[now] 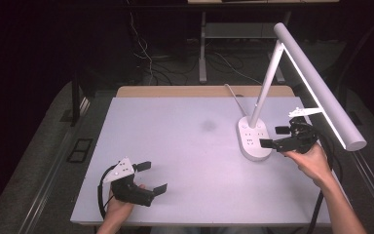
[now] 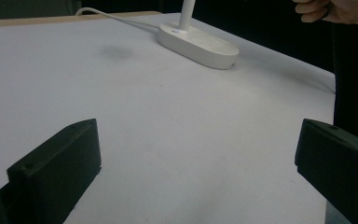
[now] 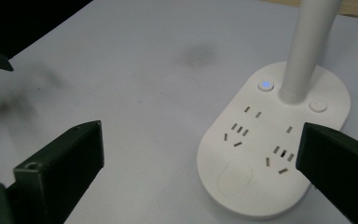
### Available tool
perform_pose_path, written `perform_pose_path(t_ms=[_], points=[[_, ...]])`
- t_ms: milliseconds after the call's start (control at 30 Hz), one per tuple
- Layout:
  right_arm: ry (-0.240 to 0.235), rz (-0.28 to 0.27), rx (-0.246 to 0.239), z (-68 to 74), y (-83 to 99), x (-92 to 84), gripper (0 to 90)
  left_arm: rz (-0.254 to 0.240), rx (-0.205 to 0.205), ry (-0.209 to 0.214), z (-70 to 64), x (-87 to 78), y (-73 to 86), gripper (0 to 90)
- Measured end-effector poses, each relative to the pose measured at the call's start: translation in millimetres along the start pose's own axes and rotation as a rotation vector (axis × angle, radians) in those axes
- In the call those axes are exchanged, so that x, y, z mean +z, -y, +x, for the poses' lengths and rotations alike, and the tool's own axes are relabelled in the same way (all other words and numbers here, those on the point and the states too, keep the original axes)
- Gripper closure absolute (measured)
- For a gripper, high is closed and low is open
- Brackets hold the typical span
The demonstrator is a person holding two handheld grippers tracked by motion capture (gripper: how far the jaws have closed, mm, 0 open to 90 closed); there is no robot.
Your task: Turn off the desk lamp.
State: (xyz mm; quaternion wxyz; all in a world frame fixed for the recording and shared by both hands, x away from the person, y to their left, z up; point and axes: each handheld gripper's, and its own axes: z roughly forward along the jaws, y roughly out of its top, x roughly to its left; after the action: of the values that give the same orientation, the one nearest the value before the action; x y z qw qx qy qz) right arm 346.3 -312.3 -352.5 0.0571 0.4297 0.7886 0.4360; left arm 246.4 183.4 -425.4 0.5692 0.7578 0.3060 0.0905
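White desk lamp point(image 1: 272, 87) stands just ahead of the right gripper point(image 1: 275, 137), on the far right part of the tabletop point(image 1: 185, 146). Its oval base point(image 1: 253, 139) has its long axis running near-to-far in the high view, w/ the far end carrying the stem point(image 1: 268, 83); stem leans up and away to the right, and the long light bar point(image 1: 321, 83) slants from far-left, high, down toward the near-right, passing over the right gripper and the right hand point(image 1: 311, 161). Right gripper's jaws are spread wide w/ nothing between them, one jaw tip at the base's right edge; contact can't be told. Left gripper point(image 1: 152, 178) sits well off from the lamp at the near left of the tabletop, jaws also apart and empty, held by the left hand point(image 1: 119, 207). Right gripper view gives what the high view blurs: socket slots point(image 3: 261, 144) on the base top, a lit blue button point(image 3: 265, 86) left of the stem foot and a plain round button point(image 3: 317, 105) on its other side. Left gripper view shows the base point(image 2: 198, 44) side-on far ahead, its white cord point(image 2: 116, 16) trailing off to the far tabletop edge, plus a faint dark smudge point(image 2: 116, 51) on the surface.
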Motion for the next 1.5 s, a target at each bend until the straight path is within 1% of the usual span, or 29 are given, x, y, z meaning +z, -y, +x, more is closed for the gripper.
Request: perform_pose_path(t_ms=[33, 133, 200, 267, 333, 467, 500, 567, 600, 633, 667, 700, 733, 767, 800, 900, 933, 1000, 1033, 1100, 1300, 1400, 1433, 1467, 1500], points=[[0.0, 0.0, 0.0, 0.0, 0.0, 0.0, 0.7, 0.0, 0.001, 0.0, 0.0, 0.0, 0.0, 0.0], [0.013, -0.001, 0.013, -7.5, -5.0, 0.5, 0.7, 0.0, 0.001, 0.0, -0.1, -0.1, -0.1, 0.0], [0.014, -0.002, 0.012, -9.1, -5.7, 0.6, 0.7, -0.002, 0.003, 0.0, -0.3, 0.0, -0.4, 0.0], [0.027, -0.009, 0.017, -14.0, -7.7, 0.7, 0.7, -0.001, 0.003, 0.001, -0.6, 0.4, -0.4, 0.0], [0.043, 0.001, 0.025, -21.8, -10.2, 2.0, 0.7, -0.001, 0.004, 0.001, -0.6, 0.5, -0.4, 0.0], [0.057, 0.009, 0.037, -28.9, -12.3, 3.3, 0.8, -0.001, 0.002, 0.0, -0.3, 0.6, -0.3, 0.0], [0.06, 0.012, 0.025, -34.1, -13.4, 4.0, 8.7, -0.001, 0.002, 0.0, -0.2, 0.7, -0.3, 0.0], [0.076, 0.012, 0.027, -38.6, -14.1, 5.7, 8.9, 0.001, 0.003, 0.0, 0.0, 1.0, -0.3, 0.0], [0.087, 0.015, 0.031, -41.2, -14.6, 7.1, 11.3, 0.001, 0.004, 0.001, 0.0, 1.1, -0.3, 0.0], [0.086, 0.017, 0.029, -43.9, -14.6, 8.1, 16.3, 0.001, 0.004, 0.001, -0.1, 1.1, -0.3, 0.0], [0.083, 0.01, 0.028, -46.0, -14.5, 9.4, 16.4, 0.001, 0.004, 0.001, -0.1, 1.1, -0.3, 0.0], [0.089, 0.014, 0.029, -48.2, -14.9, 10.8, 16.8, 0.001, 0.004, 0.001, -0.1, 1.0, -0.3, 0.0], [0.09, 0.016, 0.029, -50.2, -15.3, 12.5, 19.5, 0.0, 0.003, 0.002, -0.1, 0.9, -0.3, 0.0], [0.086, 0.02, 0.03, -51.9, -15.6, 14.0, 22.2, 0.002, 0.004, 0.001, 0.1, 0.8, -0.3, 0.0], [0.081, 0.022, 0.028, -53.8, -16.0, 15.5, 23.3, 0.002, 0.004, 0.002, 0.3, 0.8, -0.2, 0.0], [0.085, 0.03, 0.032, -56.6, -17.8, 19.0, 25.4, 0.006, 0.003, 0.005, 0.0, 1.3, -0.1, 0.0], [0.079, 0.045, 0.037, -60.0, -20.7, 22.2, 29.3, 0.002, 0.003, 0.005, 0.0, 1.2, -0.2, 0.0], [0.078, 0.047, 0.037, -61.1, -21.9, 23.4, 30.4, 0.002, 0.003, 0.005, 0.2, 1.1, -0.2, 0.0], [0.067, 0.054, 0.036, -65.0, -24.8, 26.6, 34.2, 0.003, 0.002, 0.004, 0.7, 0.7, -0.1, 0.0], [0.069, 0.061, 0.033, -67.7, -26.8, 29.2, 36.1, 0.005, 0.003, 0.003, 1.5, 0.4, 0.0, 0.0], [0.083, 0.078, 0.051, -76.7, -30.4, 36.5, 51.9, 0.001, 0.001, 0.003, 1.8, 0.3, -0.1, 0.0], [0.081, 0.079, 0.064, -80.1, -30.4, 41.1, 60.0, 0.002, 0.002, 0.001, 2.4, 0.1, -0.1, 0.0], [0.08, 0.082, 0.063, -80.9, -30.2, 42.1, 62.3, 0.002, 0.002, 0.0, 2.5, -0.1, -0.1, 0.0], [0.08, 0.082, 0.063, -80.9, -30.2, 42.1, 62.3, 0.002, 0.002, 0.0, 2.5, -0.1, -0.1, 0.0], [0.083, 0.088, 0.068, -83.6, -29.8, 45.6, 66.3, 0.001, 0.002, 0.0, 2.6, -0.3, -0.2, 0.0]])
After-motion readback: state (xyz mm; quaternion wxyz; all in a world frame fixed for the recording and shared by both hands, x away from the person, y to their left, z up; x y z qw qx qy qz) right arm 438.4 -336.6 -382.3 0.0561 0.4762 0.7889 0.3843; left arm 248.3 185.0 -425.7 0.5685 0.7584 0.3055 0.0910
